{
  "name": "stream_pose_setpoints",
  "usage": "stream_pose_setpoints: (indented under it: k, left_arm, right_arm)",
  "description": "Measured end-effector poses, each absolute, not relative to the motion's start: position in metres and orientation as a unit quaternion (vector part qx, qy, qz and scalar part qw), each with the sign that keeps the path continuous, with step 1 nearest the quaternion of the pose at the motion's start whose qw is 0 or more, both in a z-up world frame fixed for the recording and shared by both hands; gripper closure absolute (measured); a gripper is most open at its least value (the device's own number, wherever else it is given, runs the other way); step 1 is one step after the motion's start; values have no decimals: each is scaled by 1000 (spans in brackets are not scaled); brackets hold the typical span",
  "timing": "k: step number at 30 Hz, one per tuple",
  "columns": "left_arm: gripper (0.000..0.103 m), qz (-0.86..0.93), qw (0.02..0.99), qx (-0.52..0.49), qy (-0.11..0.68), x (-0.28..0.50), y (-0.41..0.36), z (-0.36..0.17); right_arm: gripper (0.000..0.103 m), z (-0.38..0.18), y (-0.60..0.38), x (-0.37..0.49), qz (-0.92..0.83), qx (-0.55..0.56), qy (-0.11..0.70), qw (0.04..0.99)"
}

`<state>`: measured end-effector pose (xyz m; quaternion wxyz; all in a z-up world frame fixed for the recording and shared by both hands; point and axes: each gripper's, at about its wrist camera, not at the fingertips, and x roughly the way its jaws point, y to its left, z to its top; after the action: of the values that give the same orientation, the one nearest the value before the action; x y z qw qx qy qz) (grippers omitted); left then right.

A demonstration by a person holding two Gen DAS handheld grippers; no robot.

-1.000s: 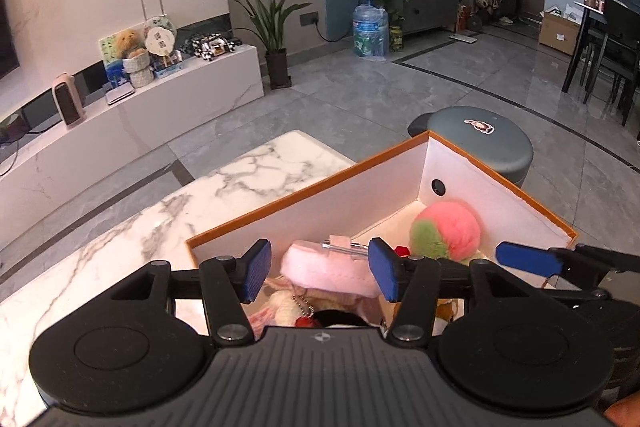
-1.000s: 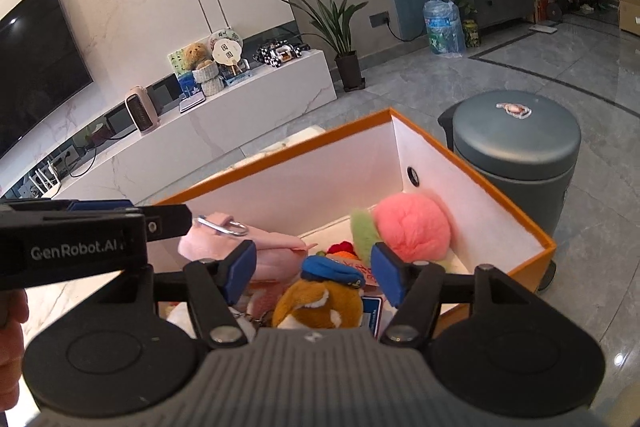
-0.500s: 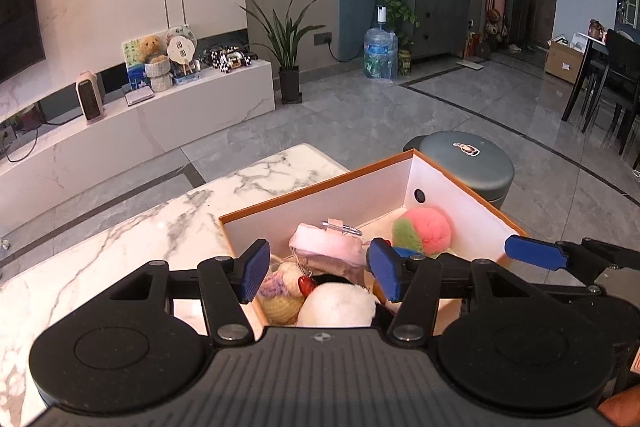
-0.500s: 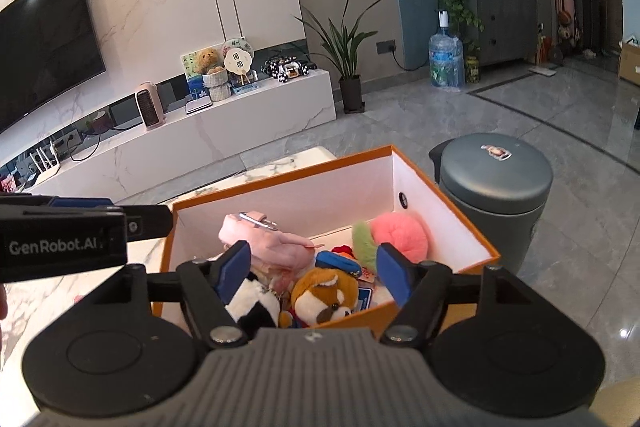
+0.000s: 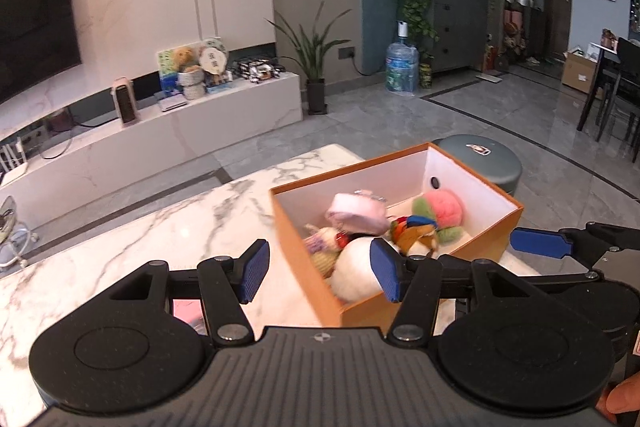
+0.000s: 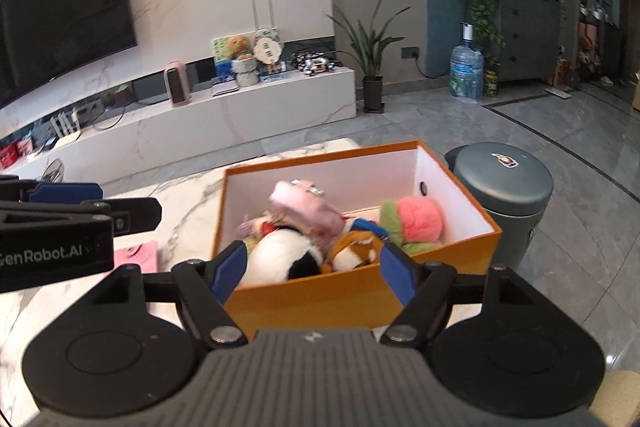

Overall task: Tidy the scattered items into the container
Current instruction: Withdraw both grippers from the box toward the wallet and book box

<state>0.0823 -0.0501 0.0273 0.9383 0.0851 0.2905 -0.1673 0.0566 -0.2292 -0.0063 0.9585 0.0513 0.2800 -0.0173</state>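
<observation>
Your left gripper [image 5: 320, 275] hangs above the marble table [image 5: 160, 227] at the near corner of the orange box [image 5: 304, 267], jaws parted with nothing between them; one blue pad [image 5: 252, 277] stands over bare marble, the other over the box's near wall. Your right gripper [image 6: 312, 273] is just short of the box [image 6: 320, 297], its jaws have just been opening, and they stand wide and empty, framing the near wall. The box sits on the table's far right end, open at the top, white inside with a round hole in its end wall. It holds the toys in a heap: a pink plush [image 6: 308, 213] with a metal clip on top, a pink and green ball [image 6: 416, 219] against the right wall, a white and black plush [image 6: 284, 259] at the near wall, a brown plush [image 6: 352, 251] with a blue cap beside it, and a smaller pale one at the left, blurred. A flat pink item [image 6: 136, 255] lies on the table left of the box, partly behind your left gripper in the right view. A grey bin [image 6: 508, 187] stands on the floor just beyond the box. A fingertip [image 5: 622, 395] shows at the left view's lower right corner
</observation>
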Motion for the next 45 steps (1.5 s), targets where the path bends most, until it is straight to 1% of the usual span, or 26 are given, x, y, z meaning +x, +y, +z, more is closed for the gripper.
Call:
stream_pose_setpoints:
  k: [6, 10, 13, 24, 29, 36, 37, 38, 40, 41, 42, 43, 45]
  left_arm:
    - [37, -137, 943, 69, 294, 70, -16, 18]
    - [35, -106, 946, 49, 303, 65, 17, 8]
    - [34, -83, 945, 30, 315, 65, 43, -2]
    - [34, -25, 934, -30, 356, 75, 133, -36]
    - [34, -17, 925, -54, 375, 89, 154, -50]
    - [34, -31, 912, -68, 403, 117, 164, -73]
    - [37, -34, 910, -71, 408, 122, 165, -78]
    - [43, -36, 907, -72, 413, 126, 165, -82]
    - [47, -38, 902, -73, 423, 135, 165, -91]
    - [51, -39, 900, -72, 429, 140, 164, -96]
    - [53, -39, 897, -71, 435, 145, 164, -100]
    - [56, -42, 894, -70, 441, 150, 163, -105]
    - [59, -48, 888, -68, 452, 159, 162, -113]
  right_arm:
    - [26, -9, -192, 46, 21, 24, 288, 957]
    - [25, -16, -161, 46, 57, -2, 302, 952]
    - [24, -23, -137, 48, 81, -20, 314, 946]
    - [24, -46, -60, 69, 141, -72, 345, 925]
    - [24, -58, -41, 87, 147, -81, 361, 917]
    - [24, -82, -29, 118, 151, -84, 388, 905]
    - [26, -86, -27, 122, 150, -86, 391, 904]
    - [28, -91, -26, 127, 149, -90, 392, 903]
    - [45, -100, -25, 138, 148, -96, 398, 900]
    - [49, -104, -25, 144, 149, -96, 402, 898]
    - [57, -108, -25, 150, 149, -94, 406, 897]
    - [59, -113, -25, 156, 149, -93, 410, 895]
    - [72, -120, -23, 169, 149, -97, 413, 893]
